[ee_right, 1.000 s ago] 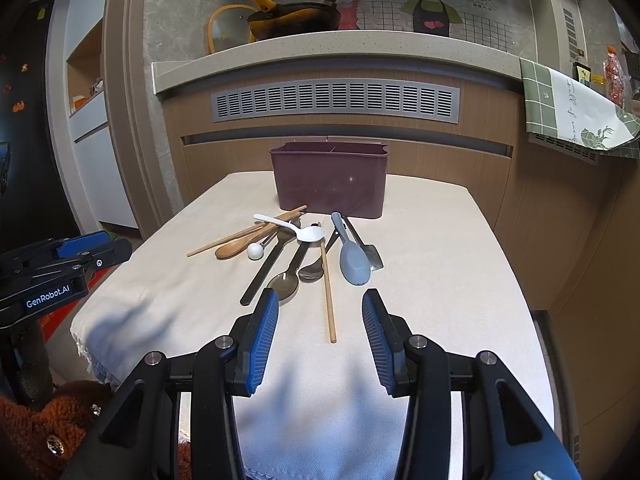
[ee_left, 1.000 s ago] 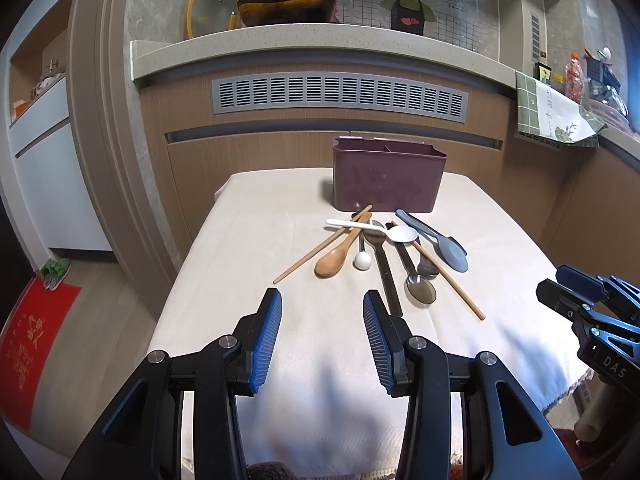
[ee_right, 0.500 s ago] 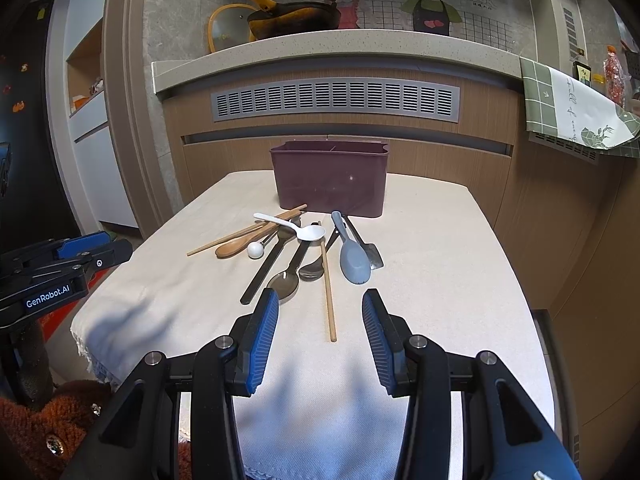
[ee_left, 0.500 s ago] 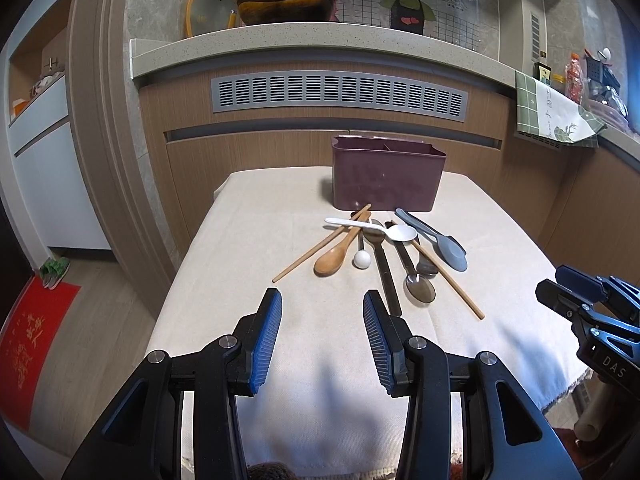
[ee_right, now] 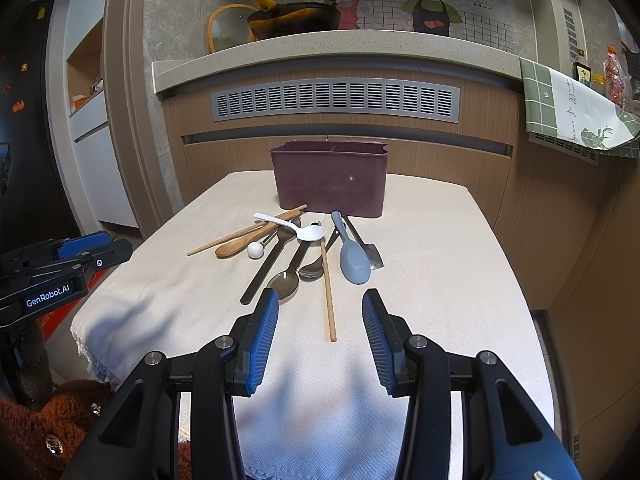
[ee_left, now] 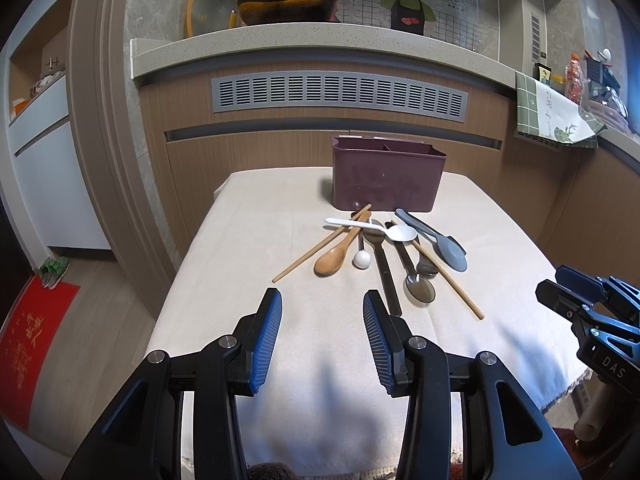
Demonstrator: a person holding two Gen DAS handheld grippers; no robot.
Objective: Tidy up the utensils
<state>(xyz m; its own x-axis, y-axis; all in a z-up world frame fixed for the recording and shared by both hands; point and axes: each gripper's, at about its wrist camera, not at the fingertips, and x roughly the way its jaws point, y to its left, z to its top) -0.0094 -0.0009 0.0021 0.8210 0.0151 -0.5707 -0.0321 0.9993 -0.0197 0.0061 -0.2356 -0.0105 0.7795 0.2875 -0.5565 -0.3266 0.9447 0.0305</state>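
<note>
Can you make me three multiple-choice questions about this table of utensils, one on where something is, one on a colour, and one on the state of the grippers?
1. Where does the white plastic spoon lie?
A. inside the holder
B. across the top of the utensil pile
C. on the floor

2. What colour is the rectangular plastic utensil holder?
A. dark maroon
B. bright yellow
C. white

3. What state are the left gripper and the right gripper in?
A. both open and empty
B. both shut on chopsticks
C. one holds a spoon

Answers: 1 B, it rests over the wooden spoon and the metal handles. 2 A, its walls are dark maroon. 3 A, the blue pads stand apart with only cloth-covered table between them.
</note>
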